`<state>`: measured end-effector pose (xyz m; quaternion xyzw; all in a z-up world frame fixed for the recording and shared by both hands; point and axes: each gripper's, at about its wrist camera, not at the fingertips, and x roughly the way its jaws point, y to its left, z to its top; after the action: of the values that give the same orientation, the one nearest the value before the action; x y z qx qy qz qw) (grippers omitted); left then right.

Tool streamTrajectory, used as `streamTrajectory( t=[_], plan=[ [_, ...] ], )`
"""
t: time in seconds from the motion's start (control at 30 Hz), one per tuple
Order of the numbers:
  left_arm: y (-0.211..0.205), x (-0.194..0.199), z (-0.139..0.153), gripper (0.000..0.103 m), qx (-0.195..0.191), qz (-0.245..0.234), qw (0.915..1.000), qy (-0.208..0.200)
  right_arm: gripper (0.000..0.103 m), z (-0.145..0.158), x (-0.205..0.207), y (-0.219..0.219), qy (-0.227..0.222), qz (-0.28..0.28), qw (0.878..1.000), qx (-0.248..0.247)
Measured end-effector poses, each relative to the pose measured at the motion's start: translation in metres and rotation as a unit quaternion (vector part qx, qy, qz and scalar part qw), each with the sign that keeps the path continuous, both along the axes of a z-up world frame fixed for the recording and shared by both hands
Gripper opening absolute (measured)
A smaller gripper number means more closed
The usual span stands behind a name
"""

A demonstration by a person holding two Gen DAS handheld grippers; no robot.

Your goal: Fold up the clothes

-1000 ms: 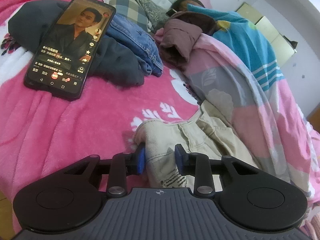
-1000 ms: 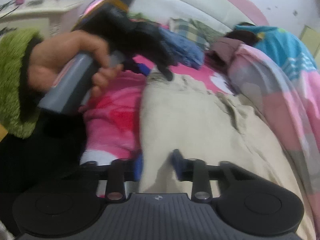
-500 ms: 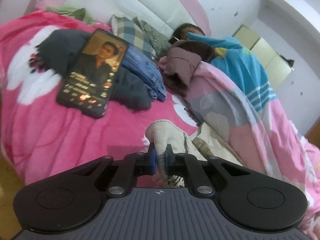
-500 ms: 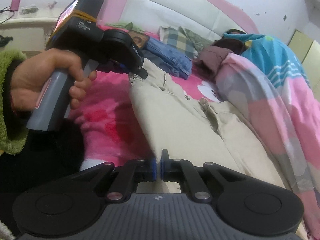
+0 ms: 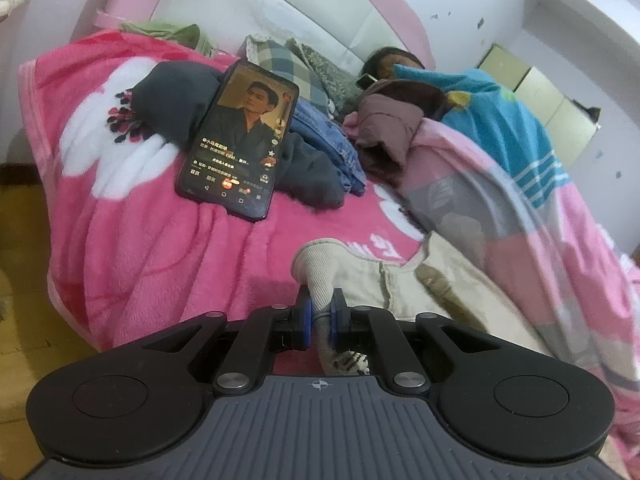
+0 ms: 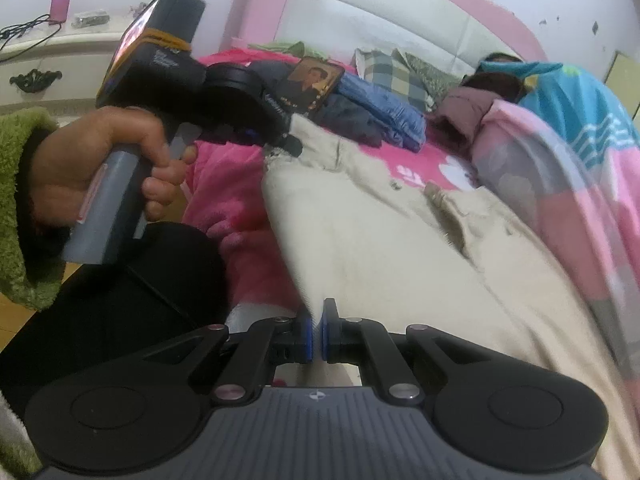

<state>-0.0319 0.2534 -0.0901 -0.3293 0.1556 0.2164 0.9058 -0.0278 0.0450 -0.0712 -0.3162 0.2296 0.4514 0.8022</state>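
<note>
Centrally, beige trousers lie spread on the bed's pink blanket, their long axis running from the waistband at the far end toward the near edge of the bed. The left gripper has its jaws clamped on a ribbed corner of that waistband; the right gripper has its jaws pressed together on the near edge of the same cloth, apparently a leg end. Each jaw pair has just been closing with cloth between the pads. The garment thus hangs between the two grips, and any fold would probably carry one held end along that axis toward the other.

The right wrist view alone shows the whole length of the trousers and the person's hand holding the left gripper. The left wrist view alone shows the pinch on the waistband clearly. Beyond lie a phone propped on folded dark clothes, and a person under a patterned quilt.
</note>
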Motion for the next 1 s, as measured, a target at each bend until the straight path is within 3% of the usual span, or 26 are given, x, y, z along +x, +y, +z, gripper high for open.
streamTrajectory(
  t=[0.1, 0.13, 0.17, 0.2, 0.27, 0.3, 0.47, 0.63, 0.7, 0.73, 0.87, 1.0],
  plan=[
    [0.000, 0.001, -0.004, 0.015, 0.011, -0.008, 0.9999, 0.010, 0.018, -0.009, 0.004, 0.001, 0.032, -0.002, 0.999, 0.000],
    [0.000, 0.000, -0.004, 0.020, 0.012, -0.010, 0.9998, 0.011, 0.028, -0.009, 0.004, -0.001, 0.043, 0.000, 0.999, 0.006],
    [0.001, -0.001, -0.004, 0.030, 0.013, -0.012, 0.9998, 0.012, 0.039, -0.009, 0.004, -0.003, 0.054, 0.002, 0.998, 0.012],
    [0.000, -0.004, -0.002, 0.036, 0.019, -0.005, 0.9998, 0.010, 0.042, -0.007, 0.003, -0.007, 0.064, 0.008, 0.998, 0.022],
    [-0.003, -0.012, 0.004, 0.065, 0.036, 0.016, 0.9992, 0.005, 0.048, 0.001, -0.002, -0.019, 0.081, 0.019, 0.995, 0.049],
    [-0.004, -0.017, 0.008, 0.068, 0.045, 0.029, 0.9986, 0.001, 0.048, 0.006, -0.004, -0.027, 0.085, 0.014, 0.994, 0.062],
    [-0.011, -0.031, 0.037, 0.068, 0.072, 0.058, 0.9953, -0.028, 0.048, 0.032, 0.014, -0.090, 0.104, -0.079, 0.983, 0.130],
    [-0.036, 0.013, 0.072, 0.067, 0.050, -0.034, 0.9951, -0.077, 0.047, 0.055, 0.053, -0.164, 0.119, -0.201, 0.951, 0.202],
    [-0.049, 0.048, 0.081, 0.061, 0.026, -0.076, 0.9927, -0.090, 0.043, 0.060, 0.072, -0.188, 0.121, -0.239, 0.936, 0.227],
    [-0.056, 0.067, 0.084, 0.052, 0.018, -0.094, 0.9911, -0.092, 0.040, 0.062, 0.081, -0.199, 0.127, -0.255, 0.928, 0.241],
    [-0.079, 0.153, 0.079, 0.045, -0.004, -0.152, 0.9865, -0.059, 0.031, 0.062, 0.105, -0.237, 0.123, -0.303, 0.904, 0.276],
    [-0.091, 0.221, 0.046, 0.041, 0.015, -0.146, 0.9891, 0.009, 0.031, 0.056, 0.122, -0.276, 0.095, -0.346, 0.895, 0.263]
  ],
)
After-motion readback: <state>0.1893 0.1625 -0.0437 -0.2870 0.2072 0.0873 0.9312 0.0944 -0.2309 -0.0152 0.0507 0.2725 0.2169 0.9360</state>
